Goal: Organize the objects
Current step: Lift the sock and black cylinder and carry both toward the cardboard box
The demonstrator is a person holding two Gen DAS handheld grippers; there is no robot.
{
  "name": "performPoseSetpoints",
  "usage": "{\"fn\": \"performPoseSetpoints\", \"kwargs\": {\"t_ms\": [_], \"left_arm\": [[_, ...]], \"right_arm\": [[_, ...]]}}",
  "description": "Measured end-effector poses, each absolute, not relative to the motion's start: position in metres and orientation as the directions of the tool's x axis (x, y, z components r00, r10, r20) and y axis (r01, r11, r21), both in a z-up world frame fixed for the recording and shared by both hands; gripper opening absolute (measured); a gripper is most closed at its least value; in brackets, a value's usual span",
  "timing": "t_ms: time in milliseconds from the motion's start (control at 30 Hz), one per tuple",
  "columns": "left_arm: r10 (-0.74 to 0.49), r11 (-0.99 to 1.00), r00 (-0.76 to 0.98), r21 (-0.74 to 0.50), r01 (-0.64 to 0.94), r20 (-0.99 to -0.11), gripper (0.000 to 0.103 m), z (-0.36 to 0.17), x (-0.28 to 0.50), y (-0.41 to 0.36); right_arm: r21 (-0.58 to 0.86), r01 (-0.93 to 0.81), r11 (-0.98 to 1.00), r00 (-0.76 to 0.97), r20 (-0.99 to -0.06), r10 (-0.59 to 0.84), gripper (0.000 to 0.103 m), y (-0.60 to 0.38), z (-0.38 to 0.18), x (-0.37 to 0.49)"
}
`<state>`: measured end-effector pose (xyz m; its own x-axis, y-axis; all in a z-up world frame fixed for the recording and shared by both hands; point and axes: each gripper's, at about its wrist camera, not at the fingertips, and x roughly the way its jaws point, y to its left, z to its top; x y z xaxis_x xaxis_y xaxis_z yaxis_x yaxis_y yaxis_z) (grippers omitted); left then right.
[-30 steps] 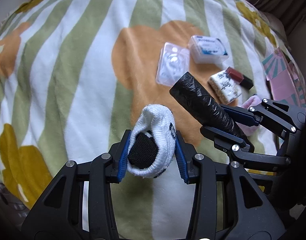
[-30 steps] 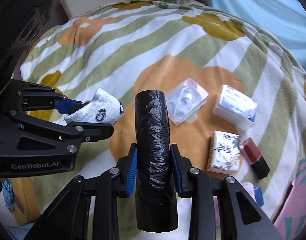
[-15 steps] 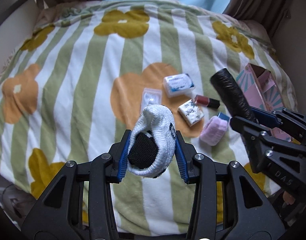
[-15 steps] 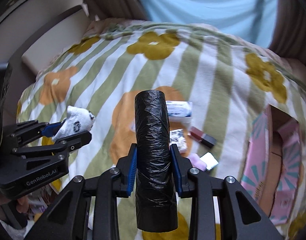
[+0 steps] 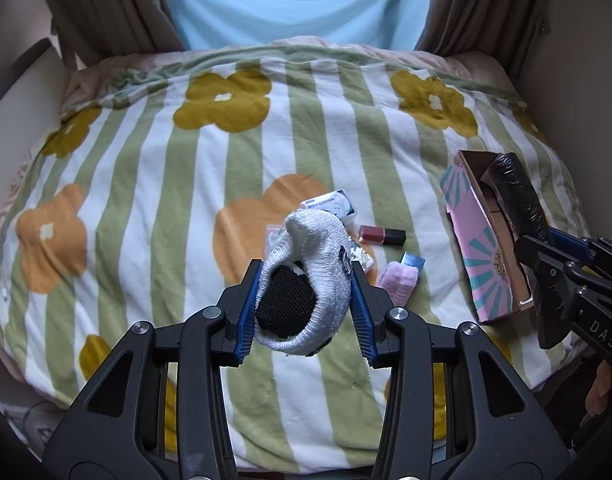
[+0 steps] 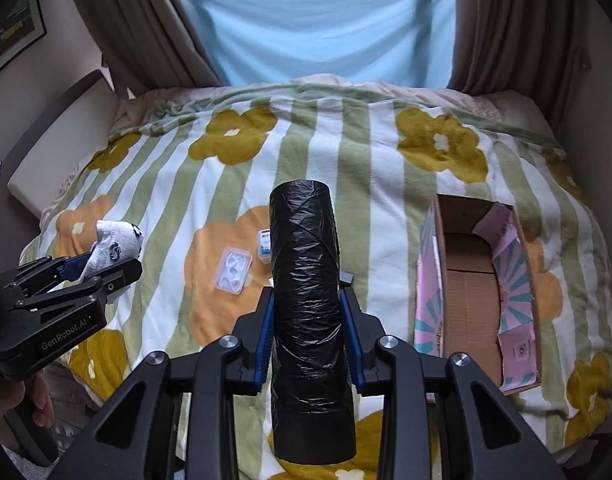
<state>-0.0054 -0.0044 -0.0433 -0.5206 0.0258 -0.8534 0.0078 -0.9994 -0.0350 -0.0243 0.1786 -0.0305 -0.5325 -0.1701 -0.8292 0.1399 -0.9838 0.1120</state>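
My left gripper (image 5: 304, 312) is shut on a rolled white sock (image 5: 309, 276) with a black inside, held high over the flowered blanket. My right gripper (image 6: 306, 340) is shut on a black roll of bin bags (image 6: 306, 280) standing up between its blue pads. The roll (image 5: 513, 200) shows at the right of the left wrist view, over the open pink cardboard box (image 5: 485, 248). That box (image 6: 471, 296) lies empty at the right of the right wrist view. The sock (image 6: 116, 240) in my left gripper appears there at the left.
On the blanket (image 5: 146, 184) lie a clear plastic case (image 6: 232, 270), a white-and-blue pack (image 5: 331, 204), a red-and-black lipstick (image 5: 381, 235), a pink pouch (image 5: 397, 282) and a small patterned box (image 5: 363, 258). Brown curtains (image 6: 146, 24) and a light blue sheet hang behind.
Both grippers have risen well above the blanket with the sock and the roll still held, so the whole bed and the pink box have come into view. The right gripper has rolled.
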Motion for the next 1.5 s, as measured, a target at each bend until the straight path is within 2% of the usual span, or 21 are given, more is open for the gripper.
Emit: {"fn": "performPoseSetpoints", "kwargs": {"t_ms": [367,800,1200,1500], "left_arm": [[0.113,-0.990,-0.515,-0.053,-0.129,-0.849,0.038,-0.030,-0.041,0.043],[0.241,-0.931,-0.450,-0.074,-0.358,-0.860,0.038,-0.039,-0.111,0.164],[0.267,-0.861,-0.342,-0.064,-0.504,-0.901,0.038,-0.094,-0.179,0.279],[0.234,-0.808,-0.271,-0.032,-0.588,-0.934,0.038,-0.173,-0.239,0.347]], "right_arm": [[0.122,-0.003,-0.993,-0.564,-0.820,-0.099,0.029,0.233,-0.019,-0.023],[0.118,-0.199,-0.973,-0.530,-0.848,0.006,0.029,0.324,-0.037,-0.033],[0.144,-0.287,-0.947,-0.446,-0.895,-0.001,0.029,0.386,-0.107,-0.073],[0.149,-0.296,-0.943,-0.388,-0.921,-0.024,0.029,0.413,-0.177,-0.111]]}}
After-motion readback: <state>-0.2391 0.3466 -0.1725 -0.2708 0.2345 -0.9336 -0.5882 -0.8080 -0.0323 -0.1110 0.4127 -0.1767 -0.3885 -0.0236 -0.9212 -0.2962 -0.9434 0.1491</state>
